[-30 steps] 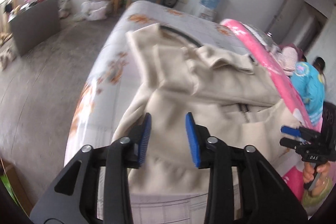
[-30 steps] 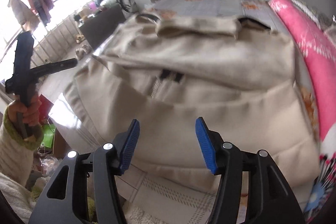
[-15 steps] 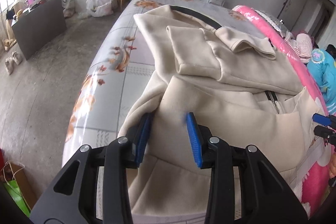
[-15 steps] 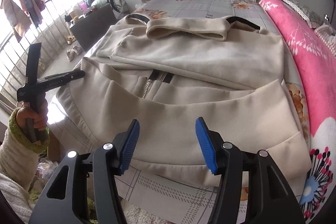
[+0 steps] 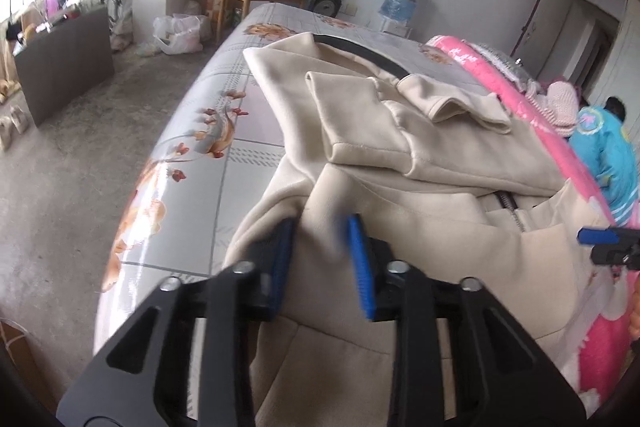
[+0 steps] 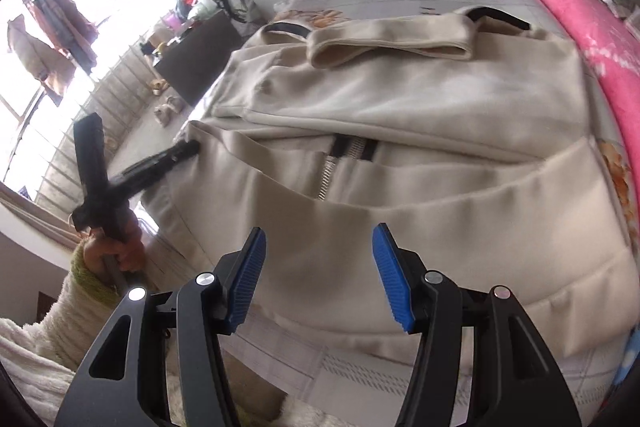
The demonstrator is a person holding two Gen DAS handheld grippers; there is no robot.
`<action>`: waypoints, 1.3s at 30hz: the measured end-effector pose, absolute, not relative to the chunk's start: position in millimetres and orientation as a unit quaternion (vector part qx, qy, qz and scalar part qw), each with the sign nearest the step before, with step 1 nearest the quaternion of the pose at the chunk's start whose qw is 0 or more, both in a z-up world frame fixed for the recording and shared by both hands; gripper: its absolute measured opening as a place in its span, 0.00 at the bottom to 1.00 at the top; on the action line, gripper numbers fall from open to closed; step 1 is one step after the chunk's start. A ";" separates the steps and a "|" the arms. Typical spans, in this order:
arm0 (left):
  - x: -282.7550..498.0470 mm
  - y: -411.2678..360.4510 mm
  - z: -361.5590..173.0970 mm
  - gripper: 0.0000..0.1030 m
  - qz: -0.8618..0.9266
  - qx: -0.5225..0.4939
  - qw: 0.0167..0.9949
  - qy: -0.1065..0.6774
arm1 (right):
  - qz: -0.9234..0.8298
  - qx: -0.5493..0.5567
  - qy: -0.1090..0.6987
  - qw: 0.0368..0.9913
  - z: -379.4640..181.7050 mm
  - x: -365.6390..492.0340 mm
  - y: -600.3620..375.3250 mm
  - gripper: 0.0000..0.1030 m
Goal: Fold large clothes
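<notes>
Here, a cream jacket point(image 6: 400, 155) lies partly folded on a floral bedsheet point(image 5: 208, 155), spreading ahead of both tools. The left gripper point(image 5: 322, 261) has its blue pads parted around a raised ridge of the jacket's edge (whether they pinch it, I cannot tell). The right gripper point(image 6: 318, 277) hovers wide open, holding nothing, just before the hem. A pink blanket point(image 6: 592, 27) lies to its right.

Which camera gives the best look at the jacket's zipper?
The right wrist view: the zipper sits near mid-frame on the cream jacket, teeth facing the lens. The left wrist view catches only a short stretch at an oblique angle.
</notes>
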State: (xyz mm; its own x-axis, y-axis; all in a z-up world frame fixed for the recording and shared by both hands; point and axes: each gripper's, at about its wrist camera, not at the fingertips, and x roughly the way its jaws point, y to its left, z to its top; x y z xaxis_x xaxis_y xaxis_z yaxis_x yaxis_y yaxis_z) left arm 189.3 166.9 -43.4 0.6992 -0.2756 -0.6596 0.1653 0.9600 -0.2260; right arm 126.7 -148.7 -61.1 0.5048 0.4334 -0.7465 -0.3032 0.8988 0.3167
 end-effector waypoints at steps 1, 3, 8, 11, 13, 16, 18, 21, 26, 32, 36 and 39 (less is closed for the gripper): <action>187.4 165.0 -41.4 0.14 -0.120 -0.069 0.920 0.366 | 0.217 0.062 0.447 0.866 -59.0 129.9 -141.2 0.53; 181.5 161.8 -34.7 0.09 -0.119 -0.057 0.926 0.354 | 0.215 0.030 0.438 0.872 -55.3 136.3 -125.3 0.53; 160.8 160.5 -13.4 0.08 -0.110 -0.041 0.941 0.317 | 0.220 -0.047 0.439 0.870 -60.9 148.9 -84.3 0.44; 149.8 170.6 -3.4 0.08 -0.103 -0.062 0.945 0.306 | 0.207 -0.106 0.450 0.862 -75.2 146.3 -64.2 0.06; 143.3 176.4 3.4 0.08 -0.102 -0.077 0.945 0.300 | 0.192 -0.125 0.420 0.878 -65.3 134.6 -59.3 0.05; 138.6 181.7 10.7 0.08 -0.102 -0.085 0.946 0.296 | 0.170 -0.134 0.359 0.908 -35.5 117.8 -58.1 0.05; 144.9 184.9 7.2 0.08 -0.108 -0.094 0.941 0.307 | 0.163 -0.140 0.346 0.913 -32.9 118.8 -56.1 0.05; 160.0 188.8 -5.9 0.10 -0.111 -0.112 0.927 0.341 | 0.156 -0.153 0.359 0.907 -49.8 131.1 -51.2 0.05; 171.9 188.7 -21.6 0.20 -0.128 -0.108 0.909 0.381 | 0.155 -0.154 0.358 0.908 -56.2 135.3 -51.7 0.05; 176.0 176.7 -32.2 0.23 -0.119 -0.070 0.907 0.397 | 0.150 -0.175 0.345 0.910 -57.1 133.0 -46.0 0.05; 157.7 171.1 -14.3 0.05 -0.102 -0.043 0.931 0.347 | 0.148 -0.173 0.320 0.920 -45.4 120.7 -46.8 0.05; 132.8 169.3 12.6 0.05 -0.101 -0.032 0.954 0.280 | 0.139 -0.174 0.293 0.930 -37.4 112.0 -50.1 0.05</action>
State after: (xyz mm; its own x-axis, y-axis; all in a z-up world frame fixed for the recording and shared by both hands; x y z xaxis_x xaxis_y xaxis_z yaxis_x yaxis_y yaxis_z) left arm 132.8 169.3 12.6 0.8227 -0.2108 -0.5279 0.1745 0.9775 -0.1184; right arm 112.0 -50.1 -37.4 0.7901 0.1568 -0.5926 -0.3601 0.9010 -0.2418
